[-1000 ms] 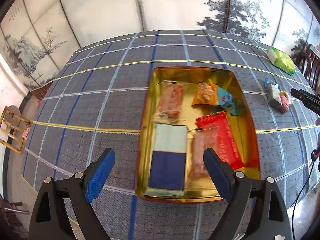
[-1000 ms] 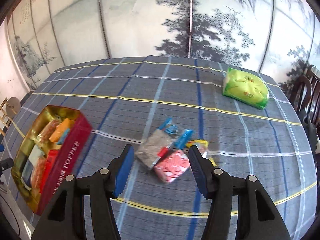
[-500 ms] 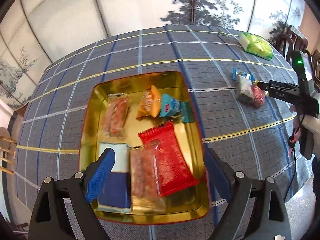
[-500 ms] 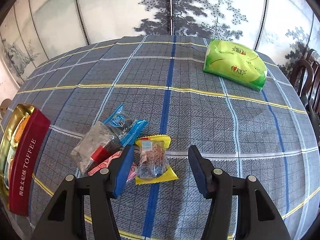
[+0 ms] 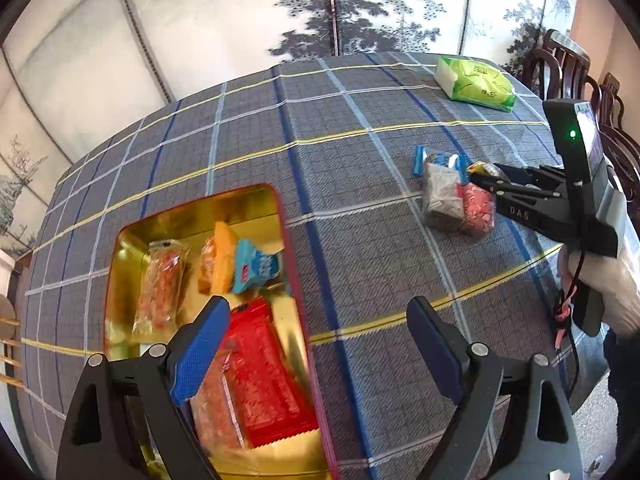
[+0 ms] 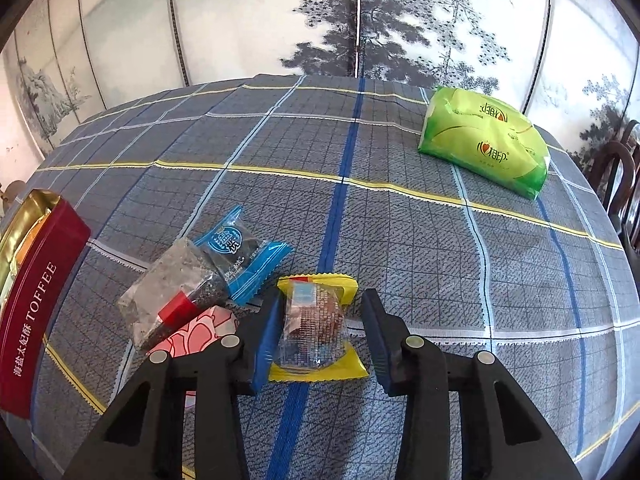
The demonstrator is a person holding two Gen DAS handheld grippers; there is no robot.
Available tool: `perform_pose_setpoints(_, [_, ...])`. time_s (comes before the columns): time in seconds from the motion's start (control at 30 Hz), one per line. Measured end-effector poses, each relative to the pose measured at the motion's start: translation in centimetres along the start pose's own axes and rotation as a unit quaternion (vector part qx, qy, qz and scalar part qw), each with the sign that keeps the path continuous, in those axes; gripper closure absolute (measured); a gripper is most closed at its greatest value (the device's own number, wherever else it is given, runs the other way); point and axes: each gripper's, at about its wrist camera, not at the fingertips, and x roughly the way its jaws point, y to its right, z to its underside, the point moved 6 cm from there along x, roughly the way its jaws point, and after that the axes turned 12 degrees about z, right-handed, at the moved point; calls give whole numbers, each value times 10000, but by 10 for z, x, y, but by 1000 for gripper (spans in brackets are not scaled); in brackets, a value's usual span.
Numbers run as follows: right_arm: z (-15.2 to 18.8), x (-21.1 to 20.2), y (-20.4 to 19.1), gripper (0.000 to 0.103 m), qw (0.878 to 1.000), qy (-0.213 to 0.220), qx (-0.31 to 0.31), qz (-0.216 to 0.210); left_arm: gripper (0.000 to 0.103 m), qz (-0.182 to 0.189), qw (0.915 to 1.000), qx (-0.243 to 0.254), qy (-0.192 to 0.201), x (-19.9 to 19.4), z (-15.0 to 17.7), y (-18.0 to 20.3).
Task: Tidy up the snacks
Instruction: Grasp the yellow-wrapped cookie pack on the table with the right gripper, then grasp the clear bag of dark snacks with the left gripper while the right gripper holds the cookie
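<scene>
Gold-lined toffee tin (image 5: pixel 116 264) toward the left edge of the table (image 6: pixel 400 240), already stocked: clear pinkish packet (image 5: pixel 160 280), orange packet (image 5: pixel 218 256), blue packet (image 5: pixel 256 268) and red packet (image 5: pixel 264 368) among those showing inside. Over the tin's right rim, left gripper (image 5: pixel 316 312) hanging wide and empty.

Further right, toward the near edge, a small heap not yet sorted: blue-wrapped snack (image 6: pixel 240 252), clear packet of dark bits (image 6: pixel 172 284) and pink packet (image 6: pixel 200 328), touching one another. Just beside the heap, yellow-wrapped snack (image 6: pixel 316 320) flat on the cloth between the jaws of the right gripper (image 6: pixel 322 300). Jaws closing on it, one pad against the wrapper, the other just short, nothing lifted yet.

At the far right corner, green soft pack (image 6: pixel 484 140), well apart from everything.

Looks past halfway: several snacks in the tin, four on the cloth to go. Cannot tell whether the green pack belongs in the tin at all.
</scene>
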Motion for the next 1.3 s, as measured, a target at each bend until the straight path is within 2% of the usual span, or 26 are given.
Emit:
perform_pose_setpoints(0.2, [17,-12,13,71,9999,50,127,97,15,272,9995,148,-8,21,-18,21])
perform_pose_setpoints(0.37, [36,-22,41,71,9986,-6,359,398,15,660,9977,106,-136,41,-35,37])
perform_pose_setpoints(0.5, [47,-27,60,71,9969,-50,640,453,15,887,9957,147,-210,54,-50,50])
perform_pose_setpoints(0.63, [47,-27,61,71,9965,-61,632,546,16,914,9954,103,-277,69,-65,59])
perform_pose_setpoints(0.73, [47,-27,58,69,9965,-62,588,585,19,919,9950,113,-369,81,-74,64])
perform_pose_setpoints(0.87, [47,-26,62,70,9964,-58,713,451,31,1017,9933,36,-547,96,-78,69])
perform_pose_setpoints(1.03, [48,-27,64,70,9964,-57,723,446,38,1079,9916,95,-710,117,-81,74])
perform_pose_setpoints(1.13, [48,-27,64,70,9964,-55,734,432,41,1109,9919,54,-612,120,-86,74])
perform_pose_setpoints(1.2, [48,-26,64,70,9964,-56,724,444,51,1066,9922,14,-640,124,-88,71])
perform_pose_setpoints(1.27, [48,-26,64,69,9964,-57,709,458,61,1111,9902,-64,-841,133,-84,69])
perform_pose_setpoints(1.3, [48,-26,64,69,9964,-55,720,449,63,1117,9905,-53,-799,134,-82,69])
